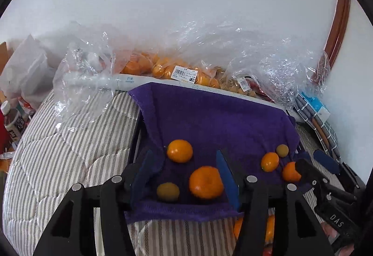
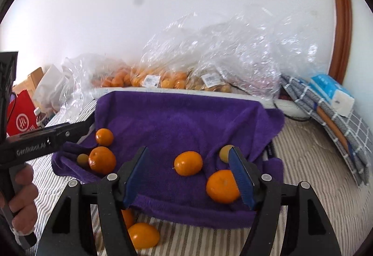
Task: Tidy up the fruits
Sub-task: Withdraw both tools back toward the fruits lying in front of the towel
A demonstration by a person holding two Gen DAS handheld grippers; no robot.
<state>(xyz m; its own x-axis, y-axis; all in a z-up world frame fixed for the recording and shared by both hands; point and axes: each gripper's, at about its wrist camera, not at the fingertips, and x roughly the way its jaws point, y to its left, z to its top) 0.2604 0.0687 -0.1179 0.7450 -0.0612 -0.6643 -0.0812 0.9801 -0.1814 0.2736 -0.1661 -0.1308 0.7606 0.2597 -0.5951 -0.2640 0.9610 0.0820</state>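
On the purple towel (image 2: 177, 120) that is draped over a low frame on the striped bedding (image 1: 70, 151), we see the loose fruits that we must put in order: several oranges and a few small brownish-green fruits lie scattered on the front part of the towel, and at least one orange fruit (image 2: 142, 237) lies in front of the towel's front edge, on the bedding. Behind the towel, clear plastic bags (image 2: 209, 57) with more fruit stand against the white wall. The left gripper (image 1: 184, 176) hangs over the front of the towel with its jaws spread, and a big orange (image 1: 206, 182) and a small greenish fruit (image 1: 167, 191) show in the gap, but the pads press on nothing. The right gripper (image 2: 191, 176) is also spread and holds nothing; an orange (image 2: 222, 186) lies just beside its right finger and another orange (image 2: 188, 162) lies farther back on the towel. We judge that the step in hand is to choose the next fruit. To do it well, we take one fruit at a time, bring the pads to both sides of its widest part and close gently, because the round fruit rolls easily on the soft sagging towel. We also keep the two grippers apart, since they work near each other at the towel's front edge.
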